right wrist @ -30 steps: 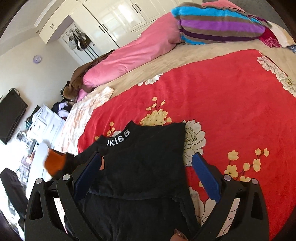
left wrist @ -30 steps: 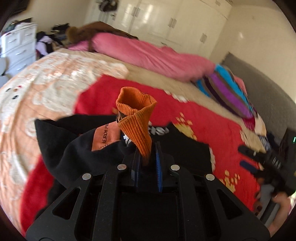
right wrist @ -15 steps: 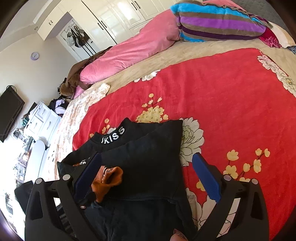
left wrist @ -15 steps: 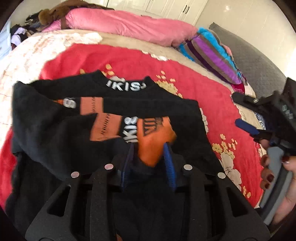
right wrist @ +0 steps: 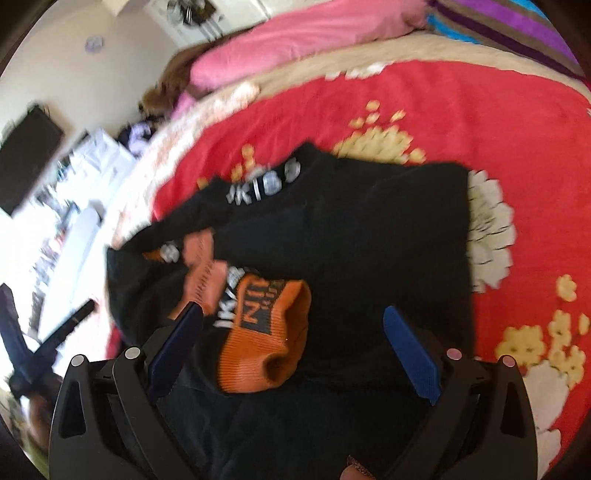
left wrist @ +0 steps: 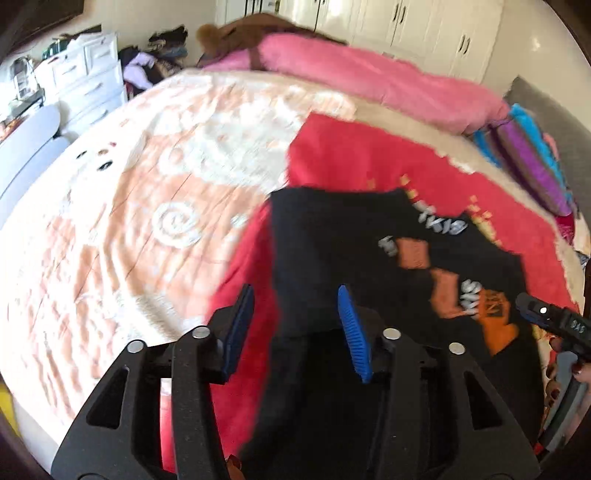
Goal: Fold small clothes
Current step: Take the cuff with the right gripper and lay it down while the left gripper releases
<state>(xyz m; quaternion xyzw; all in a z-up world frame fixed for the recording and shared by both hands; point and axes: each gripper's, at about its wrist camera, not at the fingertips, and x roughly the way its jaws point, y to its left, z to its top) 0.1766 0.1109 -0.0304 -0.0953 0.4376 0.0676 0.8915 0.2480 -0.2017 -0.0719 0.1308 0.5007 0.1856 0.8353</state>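
A small black sweater [right wrist: 369,229] with white collar lettering lies flat on the red flowered blanket [right wrist: 480,110]. Its sleeve with the orange cuff [right wrist: 266,339] is folded across the body. It also shows in the left wrist view [left wrist: 354,251], with the orange cuff [left wrist: 498,332] at the right. My left gripper [left wrist: 295,325] is open and empty over the sweater's left edge. My right gripper [right wrist: 295,350] is open and empty, its jaws standing on either side of the orange cuff. The right gripper shows at the right edge of the left wrist view [left wrist: 554,325].
A peach and white blanket [left wrist: 129,221] covers the left of the bed. A pink bolster [left wrist: 369,77] and a striped pillow [left wrist: 528,166] lie at the head. White drawers [left wrist: 88,77] stand left of the bed. Wardrobes [left wrist: 406,22] line the back wall.
My left gripper opened and let go of the orange cuff, which now lies on the sweater's body. It then swung left to the sweater's edge. The right gripper moved in over the cuff.
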